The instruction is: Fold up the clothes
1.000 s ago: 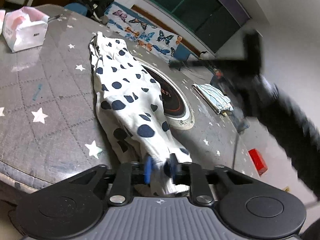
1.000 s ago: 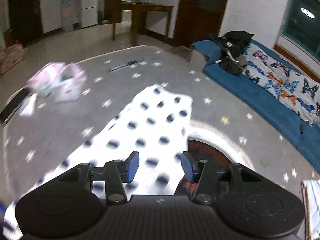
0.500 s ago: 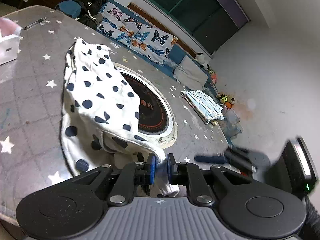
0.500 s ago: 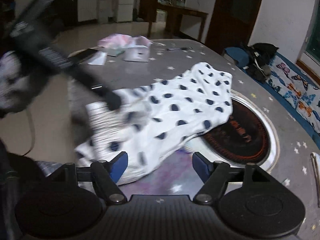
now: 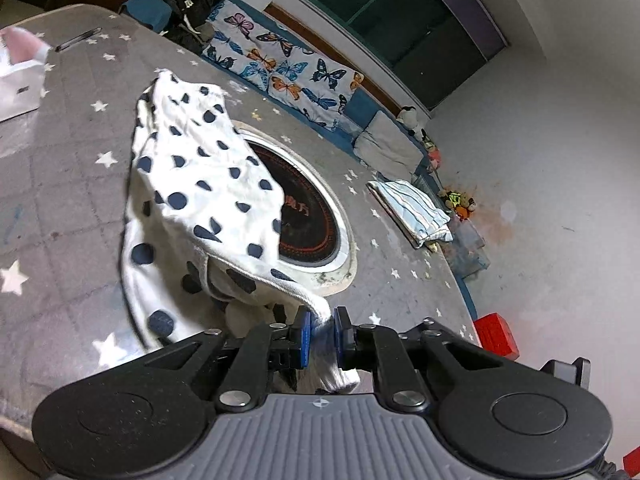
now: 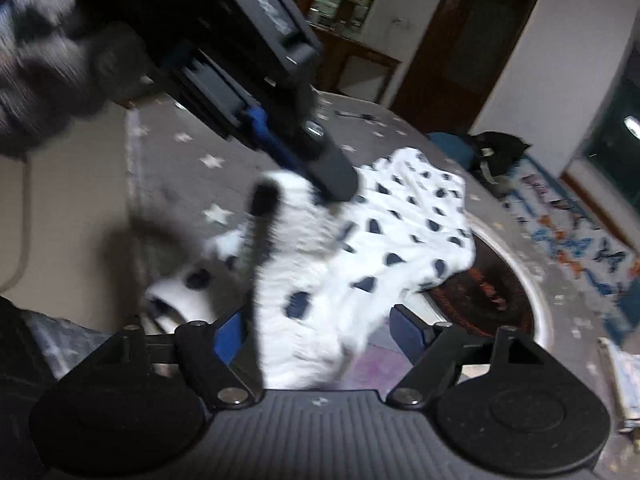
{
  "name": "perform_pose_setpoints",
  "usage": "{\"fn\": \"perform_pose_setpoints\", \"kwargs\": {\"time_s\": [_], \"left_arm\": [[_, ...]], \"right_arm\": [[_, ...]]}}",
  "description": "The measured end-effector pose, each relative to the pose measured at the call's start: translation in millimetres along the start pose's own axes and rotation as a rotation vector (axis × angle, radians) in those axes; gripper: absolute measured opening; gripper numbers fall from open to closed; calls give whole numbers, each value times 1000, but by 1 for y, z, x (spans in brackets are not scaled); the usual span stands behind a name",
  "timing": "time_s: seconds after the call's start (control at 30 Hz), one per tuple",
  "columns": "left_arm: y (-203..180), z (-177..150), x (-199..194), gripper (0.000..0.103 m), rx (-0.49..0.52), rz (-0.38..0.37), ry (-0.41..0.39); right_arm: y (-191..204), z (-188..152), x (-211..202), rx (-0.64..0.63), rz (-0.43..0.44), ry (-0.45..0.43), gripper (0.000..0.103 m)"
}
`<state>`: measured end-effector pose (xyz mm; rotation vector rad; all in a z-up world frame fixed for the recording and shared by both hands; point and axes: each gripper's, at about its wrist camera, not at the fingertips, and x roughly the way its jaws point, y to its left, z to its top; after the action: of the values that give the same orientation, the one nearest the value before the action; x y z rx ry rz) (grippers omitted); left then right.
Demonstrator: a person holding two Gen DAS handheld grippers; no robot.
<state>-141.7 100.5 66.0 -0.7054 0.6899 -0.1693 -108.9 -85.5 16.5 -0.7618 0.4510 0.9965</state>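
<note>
White garment point(image 5: 208, 184) with navy dots; grey table cover point(image 5: 60, 168) with white stars.

Star-patterned table point(image 5: 60, 184), spotted garment point(image 5: 208, 184)

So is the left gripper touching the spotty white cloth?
Touching. In the left wrist view the left gripper has its jaws pinched on a corded edge of the spotty white cloth, with no gap showing.

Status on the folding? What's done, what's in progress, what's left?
Done: a striped cloth lies folded on the table.
In hand: left claw is shut on the dotted garment's hem; right claw is opening with the garment's near end between its pads, not pinched.
Left: the garment is still rumpled, no clean fold yet.
</note>
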Motion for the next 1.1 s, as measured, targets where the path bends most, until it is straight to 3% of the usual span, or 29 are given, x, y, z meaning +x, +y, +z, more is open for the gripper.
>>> {"fn": "perform_pose_setpoints", "kwargs": {"time_s": [0.2,0.37,0.53,0.67,0.93,1.1], "left_arm": [[25,-29,-4,14,-13,32,78],[43,-46,-10,17,-7,94,140],[31,-36,-28,17,88,85,108],[19,-19,-34,17,145,68,50],[23,25,11,15,157,44,-27],[38,46,47,15,183,146,-40]], "right_arm": [[-8,-18,-11,-22,-49,78,75],[-12,-23,-18,-3,31,106,75],[-28,-22,-36,2,140,115,75],[-51,-16,-47,97,182,92,71],[-74,7,-17,235,236,13,65],[-69,10,18,278,317,32,61]]}}
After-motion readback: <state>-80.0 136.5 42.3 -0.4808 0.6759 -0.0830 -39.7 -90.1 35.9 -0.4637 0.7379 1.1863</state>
